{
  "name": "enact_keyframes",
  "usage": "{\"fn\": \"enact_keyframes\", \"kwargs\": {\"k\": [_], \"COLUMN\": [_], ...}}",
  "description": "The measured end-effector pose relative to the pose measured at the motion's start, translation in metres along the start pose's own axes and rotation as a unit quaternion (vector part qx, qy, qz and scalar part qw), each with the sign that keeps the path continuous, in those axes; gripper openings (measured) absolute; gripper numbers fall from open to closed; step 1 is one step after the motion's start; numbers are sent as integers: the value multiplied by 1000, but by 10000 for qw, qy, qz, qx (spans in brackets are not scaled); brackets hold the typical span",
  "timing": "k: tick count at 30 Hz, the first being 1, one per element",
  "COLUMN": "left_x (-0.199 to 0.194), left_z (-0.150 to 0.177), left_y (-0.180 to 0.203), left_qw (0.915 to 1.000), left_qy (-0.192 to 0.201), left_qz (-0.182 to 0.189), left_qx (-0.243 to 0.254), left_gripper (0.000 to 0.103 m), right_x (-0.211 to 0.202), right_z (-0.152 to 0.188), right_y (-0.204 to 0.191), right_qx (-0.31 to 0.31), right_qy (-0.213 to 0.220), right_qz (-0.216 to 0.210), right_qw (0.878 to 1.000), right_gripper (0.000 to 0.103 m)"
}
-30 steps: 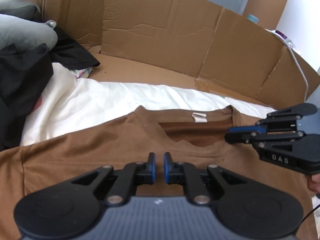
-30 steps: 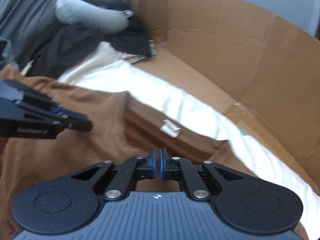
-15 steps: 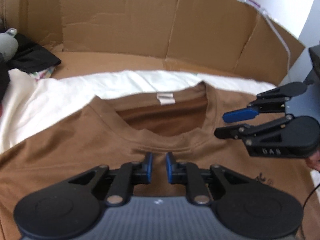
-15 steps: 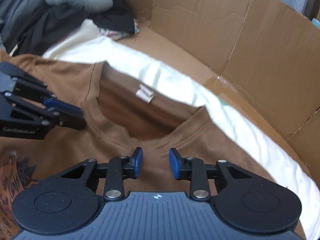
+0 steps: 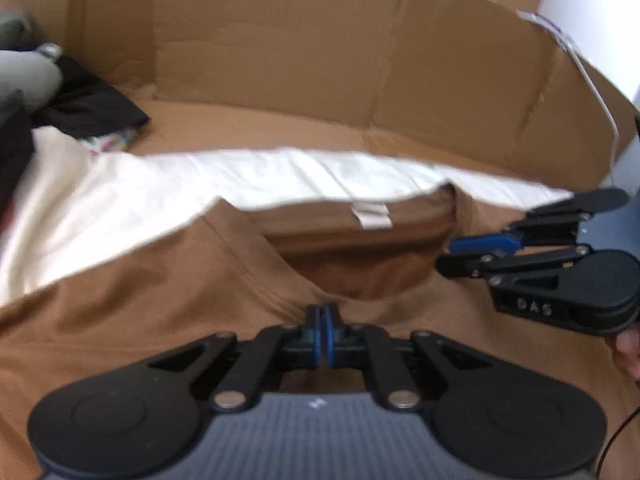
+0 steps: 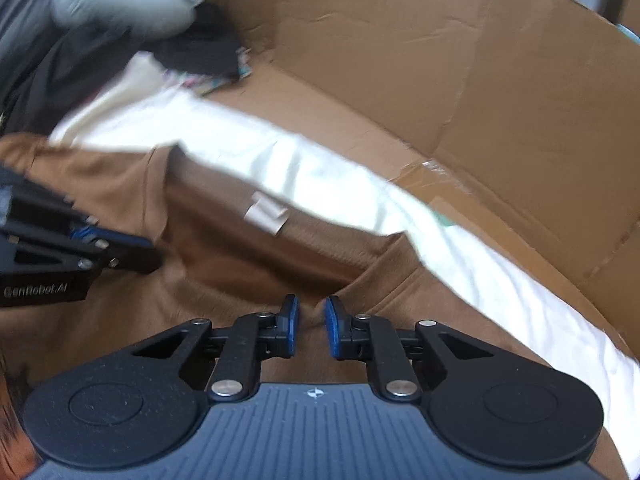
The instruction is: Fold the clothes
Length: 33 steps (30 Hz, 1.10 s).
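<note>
A brown T-shirt [image 5: 140,300] lies flat, neck opening away from me, white label [image 5: 370,216] showing inside the back of the collar. My left gripper [image 5: 322,320] is shut, its pads pinched on the front collar edge, where the cloth puckers. In the right wrist view the left gripper [image 6: 150,258] rests on the shirt left of the neck opening. My right gripper [image 6: 311,312] is closing, the front collar edge [image 6: 360,280] between its blue pads, which stand apart from it. The left wrist view has the right gripper [image 5: 446,258] at the collar's right side.
A white cloth [image 5: 120,200] lies under the shirt on a cardboard floor [image 5: 248,124] with upright cardboard walls [image 5: 280,40] behind. Dark clothes [image 6: 200,56] and a grey pillow [image 6: 120,4] are piled at the far left. A hand [image 5: 628,348] shows at the right edge.
Both grippers came down onto the shirt's front collar. The left jaws went from slightly apart to shut. The right jaws opened wide, then narrowed around the collar edge.
</note>
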<state>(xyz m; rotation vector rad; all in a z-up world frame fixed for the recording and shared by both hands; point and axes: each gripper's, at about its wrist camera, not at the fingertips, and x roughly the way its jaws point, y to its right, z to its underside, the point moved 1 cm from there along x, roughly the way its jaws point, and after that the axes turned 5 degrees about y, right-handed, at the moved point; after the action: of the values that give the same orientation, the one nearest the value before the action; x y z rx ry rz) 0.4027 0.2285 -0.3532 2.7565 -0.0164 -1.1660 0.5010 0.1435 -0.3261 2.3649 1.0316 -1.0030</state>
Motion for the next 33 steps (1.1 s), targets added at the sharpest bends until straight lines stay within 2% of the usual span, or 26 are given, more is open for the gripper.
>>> {"fn": "enact_keyframes", "kwargs": {"k": [3,7,9,10,11,13,19,25,27,32,33], "left_x": [-11,-13,-12,-8,-4,5,9,-17,-18,7,11], "left_z": [-3,-5,-4,-3,-1,0,-13,-27,-27,-29,-30], "left_y": [-8,-11,-6,-2,1,7,-2,-27,-38,-44,-44], "left_qw": [9997,9999,9995,9992,9989,9983,9999,9995,9991,9979,9977], "left_qy": [203,-9,-91,-165,-242,-319,-23,193,191,-22,-58], "left_qz": [-50,112,257,227,187,47,-135,116,-4,-536,-530], "left_qx": [-91,39,173,267,364,491,-20,-205,-373,-362,-414], "left_gripper": [6,8,16,25,27,27,25,24,24,23,23], "right_x": [-15,-30,-31,-27,-23,-14,-6,-14,-24,-44,-48], "right_z": [-2,10,16,18,21,24,24,20,21,30,32], "right_y": [0,-13,-23,-28,-32,-40,-39,-20,-16,-3,0], "right_qx": [203,279,278,255,228,204,428,1119,1112,1162,1214], "right_qy": [154,128,76,3,-78,-200,-188,-334,-287,-277,-293], "right_qz": [-140,-331,-442,-452,-455,-438,-331,-122,-117,-48,-30], "right_qw": [9996,9990,9986,9987,9987,9986,9984,9931,9933,9928,9922], "right_gripper": [22,24,27,27,27,27,28,29,30,31,31]}}
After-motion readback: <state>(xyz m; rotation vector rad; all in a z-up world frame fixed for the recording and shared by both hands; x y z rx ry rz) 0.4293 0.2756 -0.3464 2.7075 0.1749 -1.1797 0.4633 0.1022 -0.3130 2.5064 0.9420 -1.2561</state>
